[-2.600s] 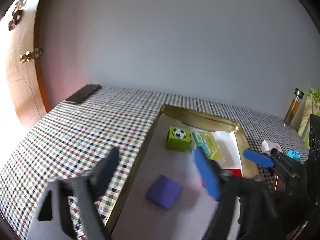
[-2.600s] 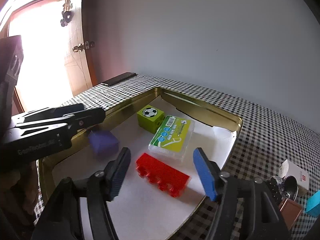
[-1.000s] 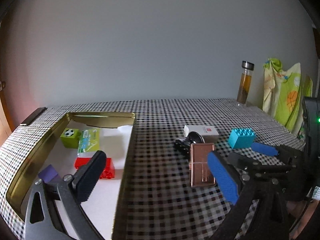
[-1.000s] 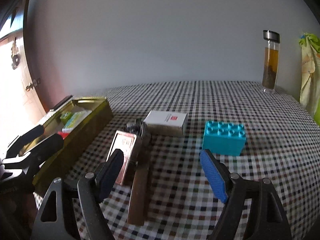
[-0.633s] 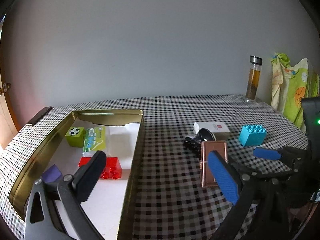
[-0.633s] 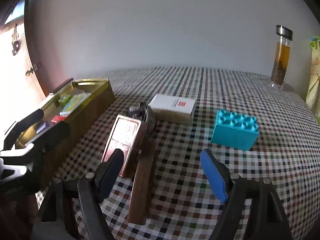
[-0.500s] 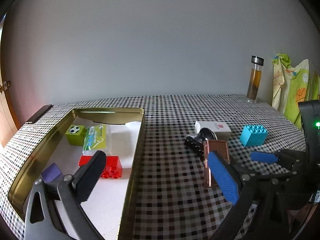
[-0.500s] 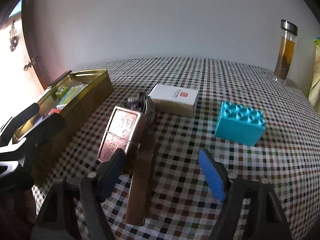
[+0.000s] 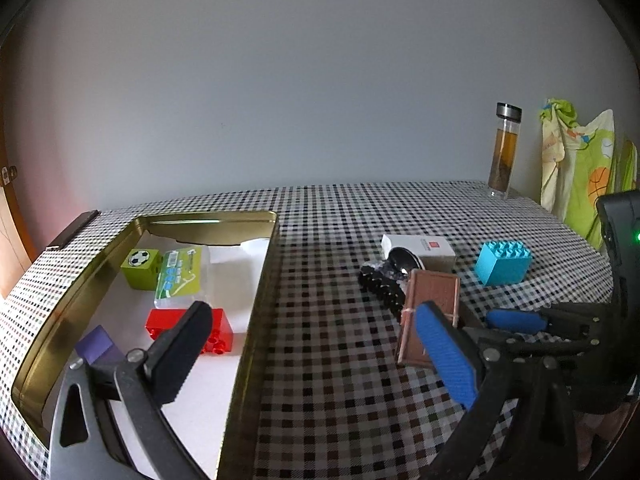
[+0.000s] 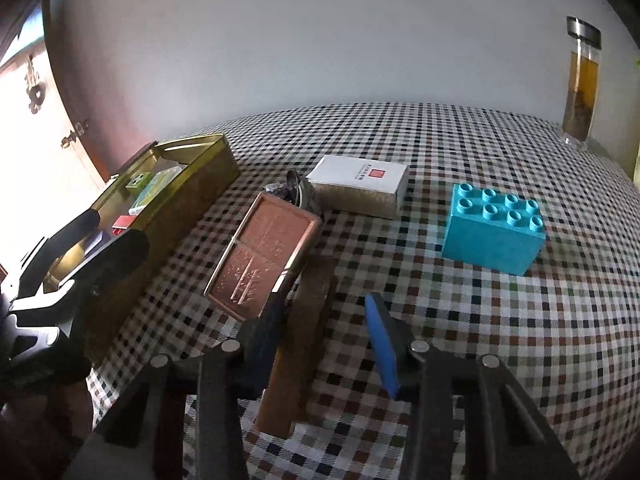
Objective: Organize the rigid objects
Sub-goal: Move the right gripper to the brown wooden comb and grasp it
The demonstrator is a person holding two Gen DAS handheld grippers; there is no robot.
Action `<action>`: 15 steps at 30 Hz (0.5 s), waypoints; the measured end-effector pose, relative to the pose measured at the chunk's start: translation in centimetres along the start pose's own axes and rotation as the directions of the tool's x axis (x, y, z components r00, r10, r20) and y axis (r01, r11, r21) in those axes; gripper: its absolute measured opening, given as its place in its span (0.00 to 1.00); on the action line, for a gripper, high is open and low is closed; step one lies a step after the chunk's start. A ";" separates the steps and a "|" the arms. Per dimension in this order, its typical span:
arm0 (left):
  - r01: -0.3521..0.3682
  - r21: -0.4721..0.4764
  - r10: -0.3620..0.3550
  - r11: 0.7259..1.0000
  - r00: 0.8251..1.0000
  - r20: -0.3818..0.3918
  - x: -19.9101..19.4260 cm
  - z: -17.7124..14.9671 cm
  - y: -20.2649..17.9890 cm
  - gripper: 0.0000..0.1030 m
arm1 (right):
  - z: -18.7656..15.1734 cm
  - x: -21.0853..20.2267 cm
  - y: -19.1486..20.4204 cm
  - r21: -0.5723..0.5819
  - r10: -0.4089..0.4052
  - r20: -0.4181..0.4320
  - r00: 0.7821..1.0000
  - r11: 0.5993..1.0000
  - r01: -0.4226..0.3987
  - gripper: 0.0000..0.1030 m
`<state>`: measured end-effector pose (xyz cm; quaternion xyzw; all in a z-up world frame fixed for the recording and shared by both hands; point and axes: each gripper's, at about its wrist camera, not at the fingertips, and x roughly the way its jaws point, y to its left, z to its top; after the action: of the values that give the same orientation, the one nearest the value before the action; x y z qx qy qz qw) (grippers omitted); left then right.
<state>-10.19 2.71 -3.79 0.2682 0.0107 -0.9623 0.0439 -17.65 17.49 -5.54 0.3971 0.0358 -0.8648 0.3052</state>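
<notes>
Counter [image 9: 320, 240]: checked cloth, gold tin [image 9: 248, 344] at left.
Right gripper [image 10: 326, 320]: jaws just narrowed around brown bar [image 10: 296, 356], not yet pressing; copper case [image 10: 260, 256] leaning beside.
Left gripper [image 9: 308, 356]: jaws wide, empty.
Meaning: bar pickup imminent, tin likely next.

No words or numbers are clear enough to read. The white box [image 10: 362, 184] on the counter has a small red square mark on top with tiny writing beside it, too small to make out. The green cube [image 9: 140, 263] in the gold tray [image 9: 256, 320] shows a soccer ball picture. The green packet [image 9: 180, 276] next to it has a barcode and small print, too blurry to read.
</notes>
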 end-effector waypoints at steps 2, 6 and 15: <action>-0.001 0.000 0.001 1.000 1.000 -0.001 0.0 0.0 0.0 0.99 | -0.1 0.0 0.2 -0.012 0.000 -0.006 1.000 1.000 0.000 0.44; 0.004 0.016 -0.004 1.000 1.000 -0.001 0.0 0.0 -0.4 0.99 | 0.0 0.9 0.5 -0.030 -0.008 -0.045 0.999 1.000 0.006 0.43; 0.068 0.063 -0.068 0.996 0.998 -0.006 0.1 0.1 -2.4 0.99 | 0.5 0.4 -0.8 -0.016 -0.073 0.011 0.997 0.997 0.073 0.16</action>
<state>-10.54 5.11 -3.80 0.2708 -0.0104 -0.9626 0.0029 -18.61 17.81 -5.59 0.3886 0.0556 -0.8771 0.2768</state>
